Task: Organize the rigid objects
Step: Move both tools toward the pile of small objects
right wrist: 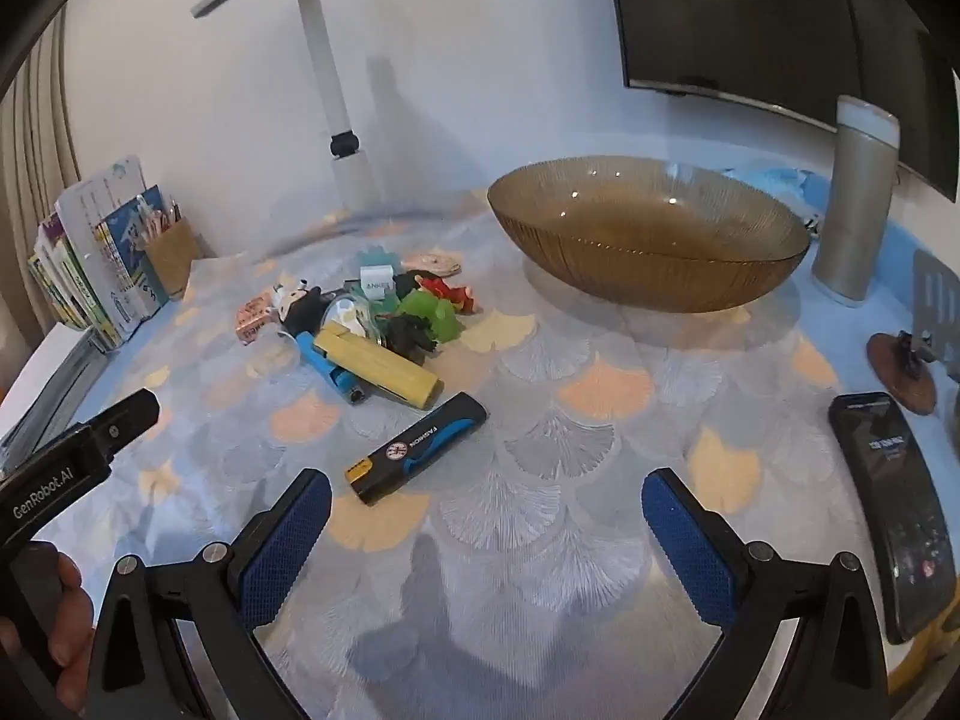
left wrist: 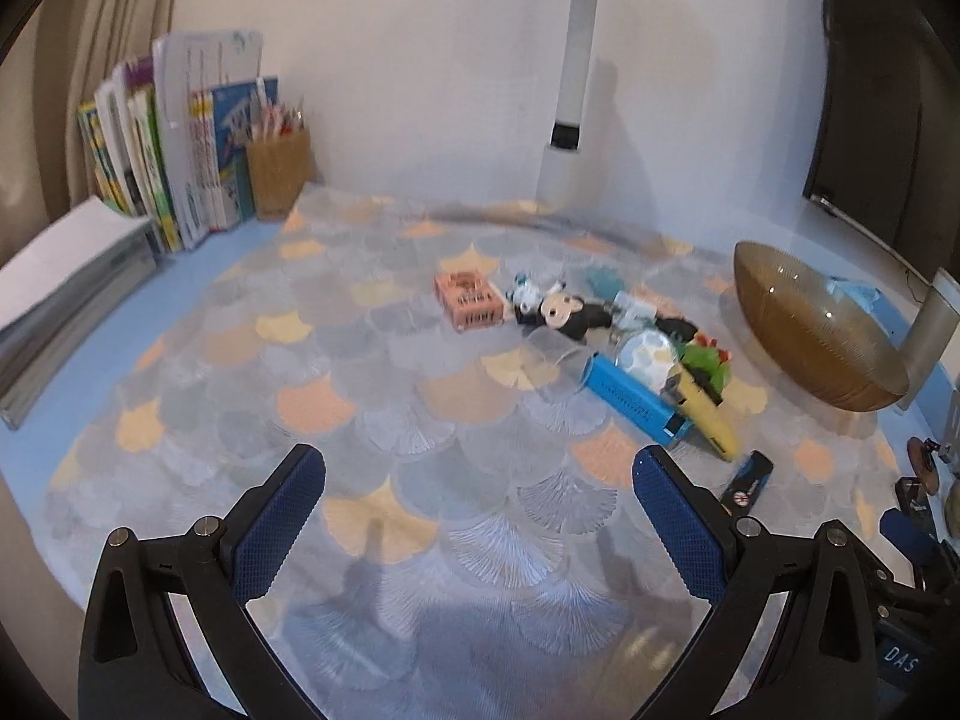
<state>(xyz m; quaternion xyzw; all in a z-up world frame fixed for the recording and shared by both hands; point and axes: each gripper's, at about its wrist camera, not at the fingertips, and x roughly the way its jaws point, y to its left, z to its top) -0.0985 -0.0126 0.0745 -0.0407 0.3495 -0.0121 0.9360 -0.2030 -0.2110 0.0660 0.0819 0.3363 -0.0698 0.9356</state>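
Both grippers hang spread wide and empty over the scallop-patterned mat (right wrist: 540, 468): left gripper (left wrist: 480, 504), right gripper (right wrist: 486, 516). Small toys and lighters cluster left of the amber glass bowl (right wrist: 648, 276), the black lighter (right wrist: 417, 447) nearest, probably awaiting collection into it.

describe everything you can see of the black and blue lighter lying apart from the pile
The slim black plastic lighter with a blue curved stripe lies flat on the scale-patterned tablecloth, set diagonally. It carries a round red-and-white emblem and the word FASHION in white along its body, with a yellowish patch at its near end. It lies alone, nearer the camera than the heap of small objects, touching none of them as far as the right wrist view shows. Only the cloth touches it. It also shows in the left wrist view.
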